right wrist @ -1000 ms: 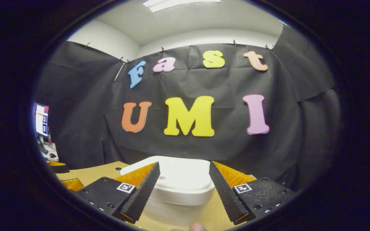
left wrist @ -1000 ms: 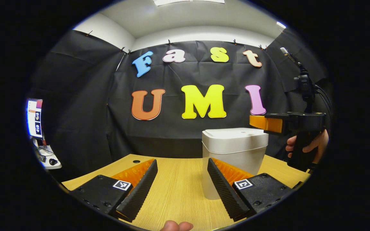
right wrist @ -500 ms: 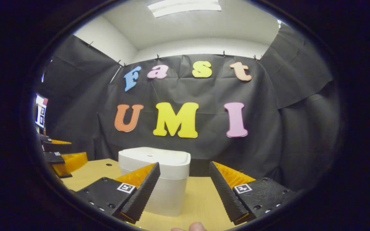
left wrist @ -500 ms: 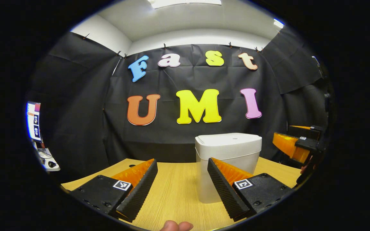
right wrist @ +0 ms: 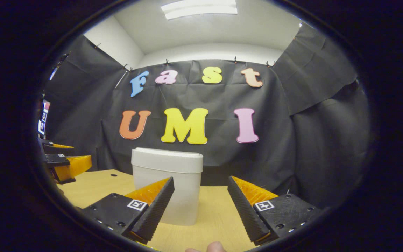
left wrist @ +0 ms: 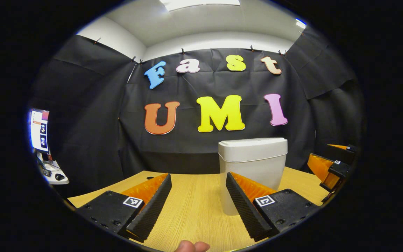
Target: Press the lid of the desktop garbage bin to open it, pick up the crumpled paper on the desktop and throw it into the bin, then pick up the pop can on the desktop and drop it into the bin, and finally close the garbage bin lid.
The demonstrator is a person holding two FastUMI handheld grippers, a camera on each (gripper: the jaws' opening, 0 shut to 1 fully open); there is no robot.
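You have one white bin [left wrist: 252, 164] with its lid [left wrist: 253, 144] on, one wooden table [left wrist: 194, 206], two grippers and one screen [left wrist: 38, 129].

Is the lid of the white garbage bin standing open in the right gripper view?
No, the lid lies flat and closed on top of the garbage bin, with no gap showing.

The garbage bin [left wrist: 252, 168] stands upright on the table [left wrist: 194, 206], near its back edge, with the lid [left wrist: 253, 144] lying down on top of it. In the left gripper view the left gripper [left wrist: 198, 206] hangs over the table's near part, the bin just beyond its right finger; the right gripper [left wrist: 329, 164] is at the table's right edge, right of the bin. In the right gripper view the right gripper [right wrist: 200, 206] is over the near edge, the bin [right wrist: 166, 185] behind its left finger, and the left gripper [right wrist: 65, 164] is by the left edge. A monitor [left wrist: 39, 129] stands beyond the table's left side.
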